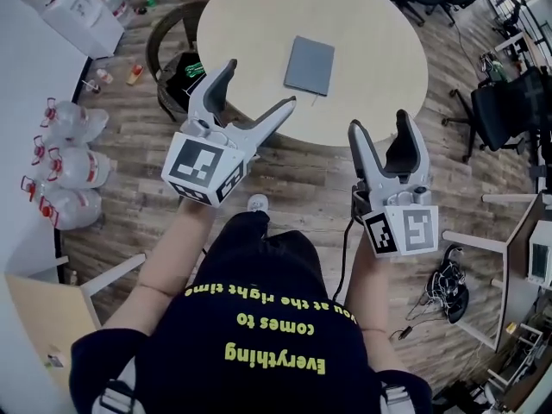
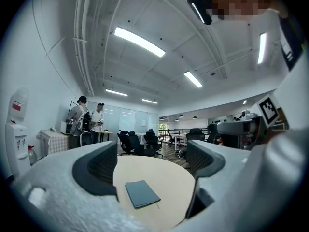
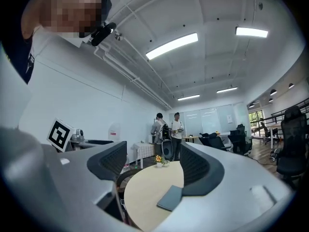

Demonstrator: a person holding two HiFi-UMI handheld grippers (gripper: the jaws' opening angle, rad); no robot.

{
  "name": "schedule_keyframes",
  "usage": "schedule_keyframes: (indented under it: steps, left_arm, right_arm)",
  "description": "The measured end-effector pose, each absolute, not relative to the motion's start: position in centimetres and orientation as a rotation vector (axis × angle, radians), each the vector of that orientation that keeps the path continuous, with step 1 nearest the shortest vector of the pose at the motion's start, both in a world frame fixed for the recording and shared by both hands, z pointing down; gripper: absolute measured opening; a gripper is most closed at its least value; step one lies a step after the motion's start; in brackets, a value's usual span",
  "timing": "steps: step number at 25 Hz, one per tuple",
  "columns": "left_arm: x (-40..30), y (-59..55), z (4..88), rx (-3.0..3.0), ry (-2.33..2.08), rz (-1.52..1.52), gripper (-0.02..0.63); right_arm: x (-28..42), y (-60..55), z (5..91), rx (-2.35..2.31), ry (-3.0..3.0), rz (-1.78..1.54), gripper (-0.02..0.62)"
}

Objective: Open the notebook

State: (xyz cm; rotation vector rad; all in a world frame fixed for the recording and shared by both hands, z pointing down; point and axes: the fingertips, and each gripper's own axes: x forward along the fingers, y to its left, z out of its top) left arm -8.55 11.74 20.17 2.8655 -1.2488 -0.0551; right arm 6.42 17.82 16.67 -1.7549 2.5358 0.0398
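A closed grey-blue notebook (image 1: pixel 310 65) lies flat on the round beige table (image 1: pixel 362 24), a little right of its middle. In the left gripper view the notebook (image 2: pixel 142 193) shows between the jaws but well ahead of them; in the right gripper view the notebook (image 3: pixel 170 198) is partly hidden behind the right jaw. My left gripper (image 1: pixel 255 86) hovers at the table's near left edge, jaws open and empty. My right gripper (image 1: pixel 379 134) is held over the floor short of the table, also open and empty.
A dark chair (image 1: pixel 177 63) is tucked at the table's left side. Several water jugs (image 1: pixel 65 166) stand by the left wall. Black office chairs (image 1: pixel 504 106) are at the right, cables (image 1: pixel 448 287) on the floor. Two people (image 2: pixel 87 122) stand far off; a small flower pot (image 3: pixel 158 160) is on the table's far side.
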Motion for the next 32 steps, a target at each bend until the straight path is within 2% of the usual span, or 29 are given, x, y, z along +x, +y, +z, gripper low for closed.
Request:
schedule_keyframes:
  steps: [16, 32]
  left_arm:
    - [-7.8, 2.1, 22.7, 2.78, -1.296, -0.033, 0.454]
    - [-0.8, -9.5, 21.5, 2.725, -1.482, -0.028, 0.454]
  right_arm:
    - [8.4, 8.1, 17.9, -1.737, 2.523, 0.017, 0.354]
    - [17.5, -6.0, 17.5, -1.6, 2.588, -0.015, 0.371]
